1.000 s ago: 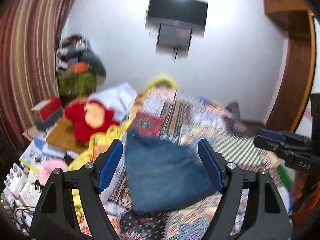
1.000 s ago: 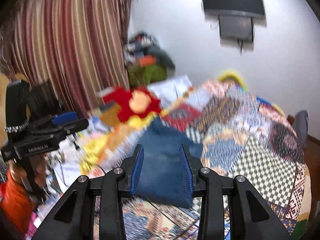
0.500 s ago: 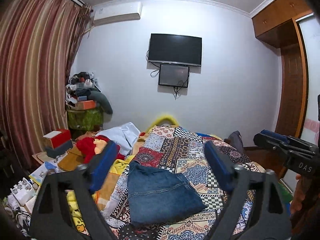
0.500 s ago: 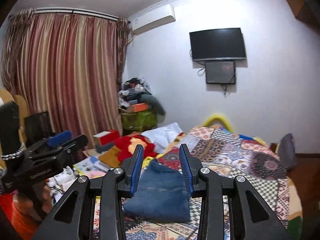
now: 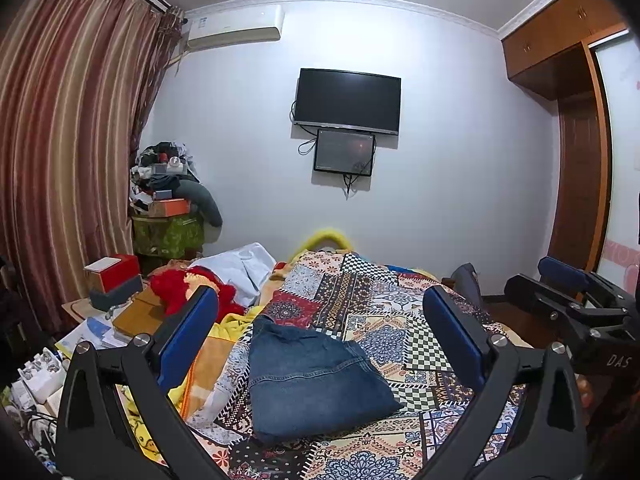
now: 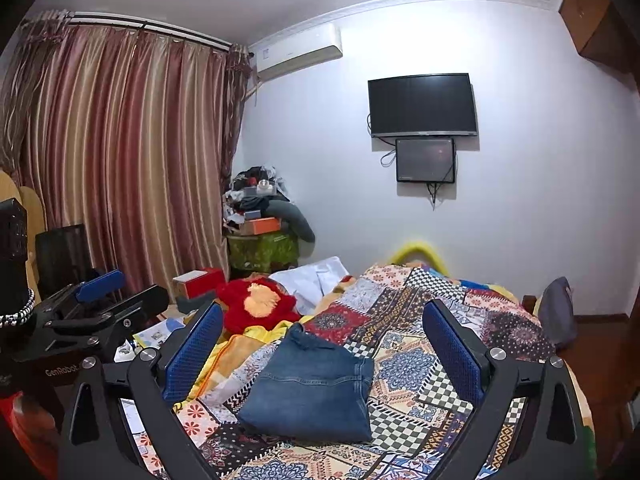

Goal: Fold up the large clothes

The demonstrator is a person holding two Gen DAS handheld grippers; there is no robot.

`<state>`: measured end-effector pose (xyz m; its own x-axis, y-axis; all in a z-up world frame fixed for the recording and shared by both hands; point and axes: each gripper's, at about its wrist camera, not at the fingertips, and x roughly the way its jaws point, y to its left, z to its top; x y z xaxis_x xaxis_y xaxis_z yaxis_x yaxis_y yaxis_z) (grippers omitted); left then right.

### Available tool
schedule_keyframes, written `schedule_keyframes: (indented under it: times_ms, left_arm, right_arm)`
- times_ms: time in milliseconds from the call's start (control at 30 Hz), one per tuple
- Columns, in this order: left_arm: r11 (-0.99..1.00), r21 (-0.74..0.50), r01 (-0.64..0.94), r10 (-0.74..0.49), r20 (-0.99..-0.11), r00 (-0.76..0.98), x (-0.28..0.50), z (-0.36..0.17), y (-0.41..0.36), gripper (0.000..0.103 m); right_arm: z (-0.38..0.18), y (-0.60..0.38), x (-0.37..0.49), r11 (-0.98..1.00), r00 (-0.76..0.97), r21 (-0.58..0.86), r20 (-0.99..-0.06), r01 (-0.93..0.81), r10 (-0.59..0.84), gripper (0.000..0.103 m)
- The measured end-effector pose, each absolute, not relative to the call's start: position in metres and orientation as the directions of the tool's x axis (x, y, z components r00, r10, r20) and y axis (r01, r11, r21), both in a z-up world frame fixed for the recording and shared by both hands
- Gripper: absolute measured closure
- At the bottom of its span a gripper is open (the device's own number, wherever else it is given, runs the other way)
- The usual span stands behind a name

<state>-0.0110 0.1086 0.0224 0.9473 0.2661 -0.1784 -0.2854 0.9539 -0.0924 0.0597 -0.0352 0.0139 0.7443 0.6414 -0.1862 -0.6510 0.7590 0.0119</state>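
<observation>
Folded blue denim garment [image 5: 316, 380] on patchwork bedspread [image 5: 408, 344]

Both wrist fisheyes look nearly level across the patchwork bed [image 5: 404, 320] toward the wall television [image 5: 347, 100], folded jeans [image 5: 312, 380] low centre in each, right view set further right.

**Rig looks: black frames, blue pads**

Left black two-finger gripper [image 5: 320, 336]: matte black triangular arms w/ cut-outs, silver round screws, blue textured pads; body marked "GenRobot" in white, seen from right cam; right black two-finger gripper [image 6: 320, 344]: same build, "DAS" lettering on side; black-white beaded wrist band [image 6: 16, 312]; orange-red sleeve [image 6: 28, 432].
</observation>
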Motion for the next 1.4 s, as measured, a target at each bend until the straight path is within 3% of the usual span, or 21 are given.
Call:
schedule_keyframes:
  times_ms: [1400]
  left_arm:
    - [0.955,-0.088,-0.285,0.262,-0.210,0.942,0.000,0.014,0.106,0.000]
  right_arm:
    - [0.009,-0.037,0.072,0.763,0.738,0.036,-0.228,-0.646,0.635,0.003]
